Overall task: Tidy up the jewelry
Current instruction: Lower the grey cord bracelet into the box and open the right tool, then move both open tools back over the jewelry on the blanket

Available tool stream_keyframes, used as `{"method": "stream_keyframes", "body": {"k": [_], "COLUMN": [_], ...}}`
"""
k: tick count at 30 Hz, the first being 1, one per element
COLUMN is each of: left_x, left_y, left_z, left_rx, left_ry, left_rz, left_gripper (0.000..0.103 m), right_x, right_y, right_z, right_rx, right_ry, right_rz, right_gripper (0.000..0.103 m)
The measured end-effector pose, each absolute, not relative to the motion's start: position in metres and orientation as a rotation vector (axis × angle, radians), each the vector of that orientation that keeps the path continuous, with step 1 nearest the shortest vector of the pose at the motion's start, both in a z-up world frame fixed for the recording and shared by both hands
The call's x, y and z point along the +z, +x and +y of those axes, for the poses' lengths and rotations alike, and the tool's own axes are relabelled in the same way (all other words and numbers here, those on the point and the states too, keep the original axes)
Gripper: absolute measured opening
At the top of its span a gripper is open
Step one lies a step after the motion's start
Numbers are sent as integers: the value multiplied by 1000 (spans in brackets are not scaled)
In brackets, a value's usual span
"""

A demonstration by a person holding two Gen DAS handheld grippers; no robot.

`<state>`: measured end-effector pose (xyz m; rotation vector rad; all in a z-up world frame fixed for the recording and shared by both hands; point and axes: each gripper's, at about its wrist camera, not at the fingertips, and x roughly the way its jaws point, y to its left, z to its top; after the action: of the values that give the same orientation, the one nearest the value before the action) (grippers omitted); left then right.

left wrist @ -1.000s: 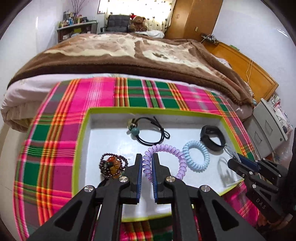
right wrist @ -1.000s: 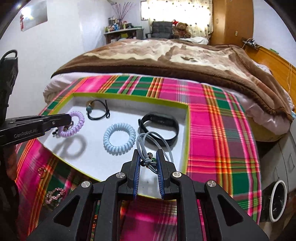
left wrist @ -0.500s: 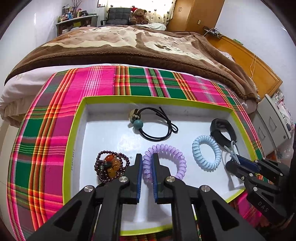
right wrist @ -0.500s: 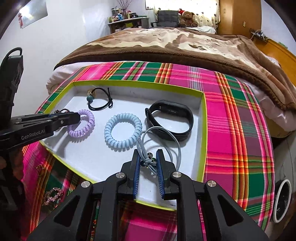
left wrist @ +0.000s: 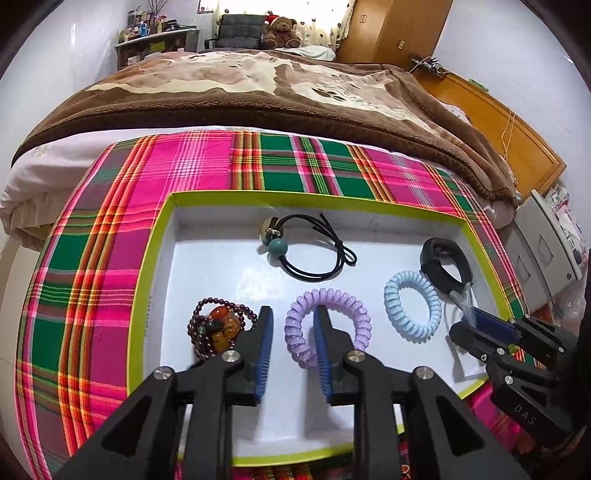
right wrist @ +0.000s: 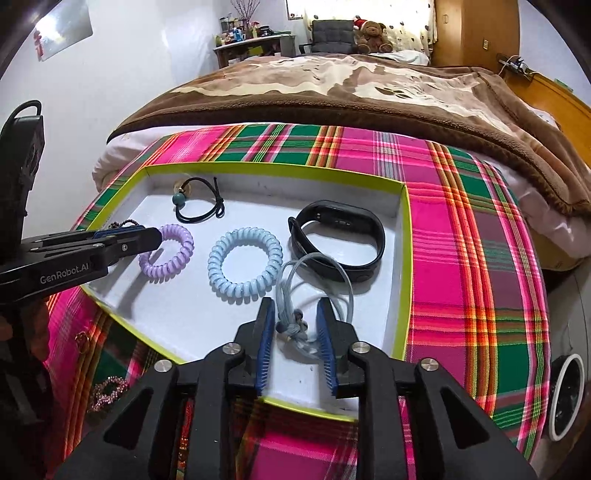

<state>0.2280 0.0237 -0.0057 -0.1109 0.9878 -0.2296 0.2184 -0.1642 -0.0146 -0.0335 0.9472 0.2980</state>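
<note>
Now that both sets of jaws have just spread apart, the left gripper (left wrist: 292, 325) straddles the purple coil (left wrist: 327, 326) and the right gripper (right wrist: 295, 323) the grey cord bracelet (right wrist: 314, 291), neither pinched. Both pieces lie released inside the tray (left wrist: 155, 258), its near edge closest; beyond them sit the blue coil (right wrist: 245, 267) and black band (right wrist: 338, 240), so two more look sorted.

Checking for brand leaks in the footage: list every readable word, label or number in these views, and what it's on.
"GenRobot.AI": side of the left gripper, right wrist view.
"DAS": body of the right gripper, left wrist view.
Print along the tray's left inner wall: too small to read.
Wall poster: red mark, unreadable.
</note>
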Motion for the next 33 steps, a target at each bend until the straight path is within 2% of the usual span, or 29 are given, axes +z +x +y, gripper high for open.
{"method": "stream_keyframes", "body": {"k": [4,8,21,33], "left_x": [0,9,26,16], "left_y": [222,213,163,113], "left_z": [23,25,49,74], "left_rx": [-232,-254,-229,-192], "left_ry": [-110,-121,-183,-245], "left_rz": [971,944,891,899], "left_gripper": [32,41,44,45], "right_x": [-12,-7,12,-10], "right_y": [215,209,163,131], "right_z": [-164,-165,-169,-161], "right_rx": [299,293,312,423], "right_ry": [-27,-15,48,101], "right_rz": [935,915,840,899], "right_gripper": [30,32,34,34]}}
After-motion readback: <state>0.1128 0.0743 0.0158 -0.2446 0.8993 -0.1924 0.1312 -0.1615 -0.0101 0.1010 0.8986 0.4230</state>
